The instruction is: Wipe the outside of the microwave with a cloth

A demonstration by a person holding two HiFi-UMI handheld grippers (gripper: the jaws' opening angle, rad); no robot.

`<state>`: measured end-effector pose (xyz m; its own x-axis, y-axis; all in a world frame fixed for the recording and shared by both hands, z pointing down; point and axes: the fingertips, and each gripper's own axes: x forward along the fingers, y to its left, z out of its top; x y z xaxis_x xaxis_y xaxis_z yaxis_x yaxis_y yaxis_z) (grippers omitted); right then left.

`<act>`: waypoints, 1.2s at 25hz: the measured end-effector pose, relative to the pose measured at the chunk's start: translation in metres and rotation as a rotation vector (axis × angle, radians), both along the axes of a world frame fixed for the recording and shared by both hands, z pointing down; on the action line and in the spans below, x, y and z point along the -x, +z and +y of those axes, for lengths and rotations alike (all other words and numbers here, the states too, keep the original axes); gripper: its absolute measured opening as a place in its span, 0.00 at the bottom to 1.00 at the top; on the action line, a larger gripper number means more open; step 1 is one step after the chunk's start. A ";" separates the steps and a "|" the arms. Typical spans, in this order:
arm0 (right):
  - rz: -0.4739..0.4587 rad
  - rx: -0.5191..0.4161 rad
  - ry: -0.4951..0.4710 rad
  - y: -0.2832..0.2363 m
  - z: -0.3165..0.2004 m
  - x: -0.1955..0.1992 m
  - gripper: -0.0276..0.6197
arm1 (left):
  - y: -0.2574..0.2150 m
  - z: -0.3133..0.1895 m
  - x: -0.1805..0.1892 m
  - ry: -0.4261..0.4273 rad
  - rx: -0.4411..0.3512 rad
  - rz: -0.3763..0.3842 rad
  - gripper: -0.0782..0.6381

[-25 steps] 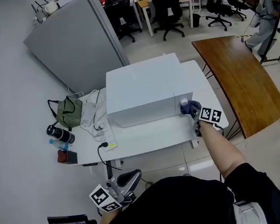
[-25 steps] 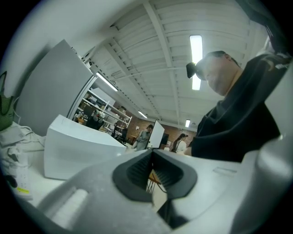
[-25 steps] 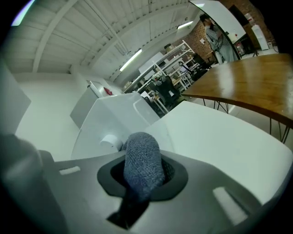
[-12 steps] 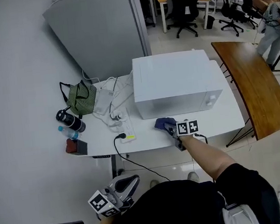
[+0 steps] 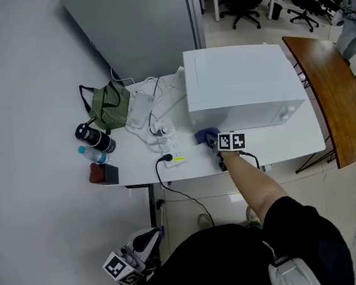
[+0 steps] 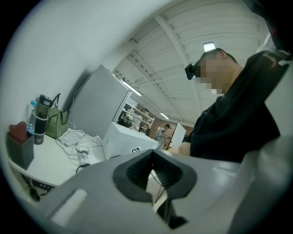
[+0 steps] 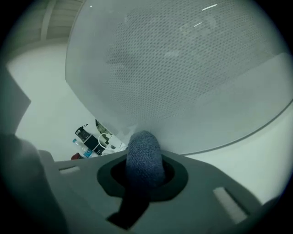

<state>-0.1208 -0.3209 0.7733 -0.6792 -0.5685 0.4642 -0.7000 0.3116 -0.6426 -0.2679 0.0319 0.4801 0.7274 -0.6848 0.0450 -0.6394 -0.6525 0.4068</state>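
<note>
My right claw [image 7: 144,170] pinches the blue cloth [image 7: 144,153] against the microwave's [image 5: 241,84] lower front corner on the table [image 5: 136,168] to wipe it, while my left claw [image 6: 153,170] hangs closed, empty, aside.

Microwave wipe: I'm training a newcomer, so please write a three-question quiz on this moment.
1. True or false: the right hand-held gripper holds the cloth against the microwave front.
2. In the head view, the cloth sits at the front's: A) left end, B) right end, C) top edge.
3. Fill in: the left hand-held gripper has its jaws ___, with nothing between them.

Key: 1 true; 2 A; 3 together.
</note>
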 end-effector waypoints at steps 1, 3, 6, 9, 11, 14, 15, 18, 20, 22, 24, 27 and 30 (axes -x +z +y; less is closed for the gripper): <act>0.002 0.002 0.013 0.002 0.000 -0.017 0.13 | -0.002 -0.003 -0.010 0.008 0.000 -0.004 0.11; 0.010 0.000 0.041 0.005 0.000 -0.063 0.13 | -0.008 -0.010 -0.038 0.032 -0.002 -0.006 0.11; 0.031 -0.009 0.093 0.006 -0.001 -0.153 0.13 | -0.015 -0.023 -0.092 0.087 -0.006 -0.004 0.11; 0.050 -0.017 0.167 0.009 -0.001 -0.256 0.13 | -0.019 -0.034 -0.157 0.146 -0.012 -0.011 0.11; 0.075 -0.014 0.224 0.013 0.000 -0.325 0.13 | -0.024 -0.040 -0.197 0.174 -0.014 0.004 0.11; 0.096 -0.025 0.373 0.012 -0.004 -0.428 0.13 | -0.028 -0.045 -0.245 0.205 -0.015 0.007 0.11; 0.090 -0.038 0.424 0.006 -0.007 -0.458 0.13 | -0.029 -0.045 -0.256 0.212 -0.015 0.000 0.11; 0.087 -0.088 0.435 -0.021 -0.012 -0.504 0.13 | -0.034 -0.044 -0.274 0.215 -0.019 -0.022 0.11; 0.071 -0.121 0.361 -0.037 -0.002 -0.502 0.13 | -0.039 -0.042 -0.276 0.207 -0.029 -0.025 0.11; 0.015 -0.145 0.266 -0.049 0.024 -0.480 0.13 | -0.045 -0.038 -0.275 0.201 -0.050 -0.020 0.11; -0.070 -0.153 0.155 -0.060 0.064 -0.441 0.13 | -0.052 -0.034 -0.268 0.199 -0.080 -0.013 0.11; -0.234 -0.149 0.035 -0.081 0.132 -0.375 0.13 | -0.061 -0.025 -0.246 0.201 -0.134 0.007 0.11; -0.385 -0.147 -0.002 -0.108 0.190 -0.311 0.13 | -0.069 -0.008 -0.210 0.213 -0.183 0.031 0.11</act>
